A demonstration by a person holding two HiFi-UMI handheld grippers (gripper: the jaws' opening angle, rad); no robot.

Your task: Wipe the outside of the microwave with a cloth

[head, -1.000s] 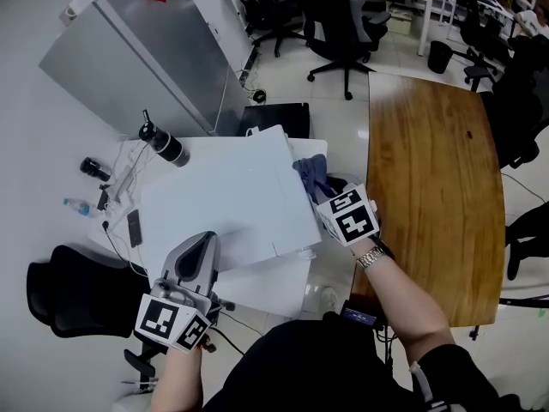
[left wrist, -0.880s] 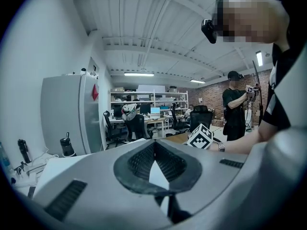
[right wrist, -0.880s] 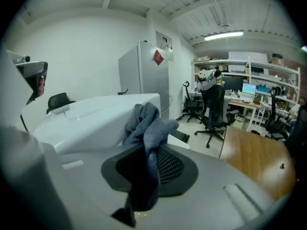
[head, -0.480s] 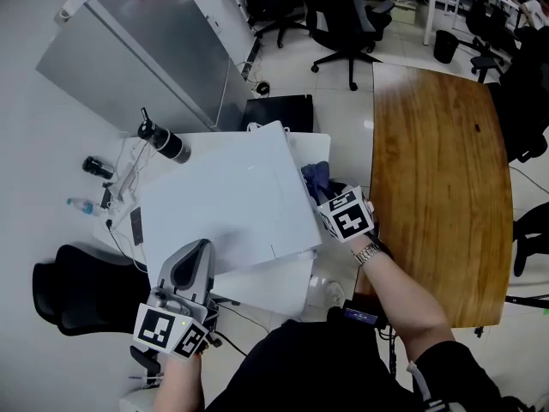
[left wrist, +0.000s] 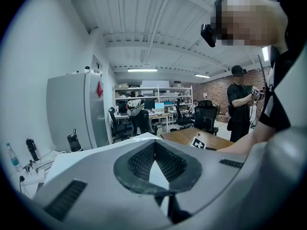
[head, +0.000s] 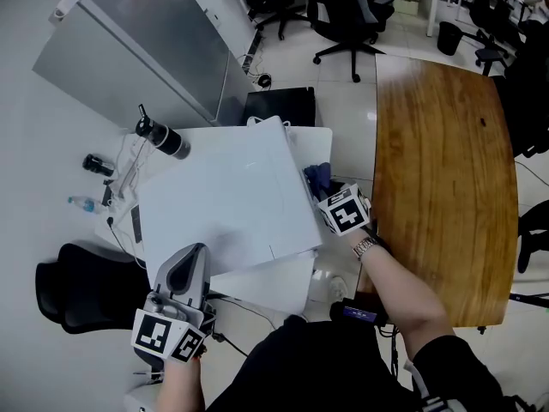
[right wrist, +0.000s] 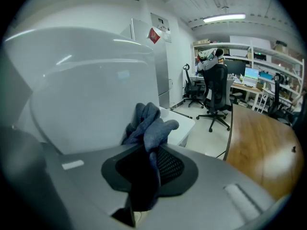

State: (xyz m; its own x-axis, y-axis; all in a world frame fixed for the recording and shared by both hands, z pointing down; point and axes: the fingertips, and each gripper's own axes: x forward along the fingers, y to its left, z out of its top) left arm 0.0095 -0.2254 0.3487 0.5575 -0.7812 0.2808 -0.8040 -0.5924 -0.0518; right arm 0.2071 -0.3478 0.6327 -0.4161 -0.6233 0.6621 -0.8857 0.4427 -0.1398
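Observation:
The white microwave (head: 232, 200) stands on a small white table, seen from above. A blue cloth (head: 317, 177) is bunched against the microwave's right side. My right gripper (head: 326, 191) is shut on it. In the right gripper view the cloth (right wrist: 149, 123) sticks out from between the jaws of the right gripper (right wrist: 152, 150), close to the microwave's white wall (right wrist: 91, 95). My left gripper (head: 190, 260) is shut and empty at the near-left corner of the microwave's top. The left gripper (left wrist: 154, 147) shows its jaws together over the white top (left wrist: 91, 152).
A wooden table (head: 442, 170) runs along the right. A black bottle (head: 161, 140) and cables lie left of the microwave, with a grey cabinet (head: 129, 50) behind. A black chair (head: 73, 286) is at the near left. Another person (left wrist: 240, 104) stands far off.
My right gripper has sunk lower along the microwave's right side with the cloth in it. The left gripper has stayed near the same corner.

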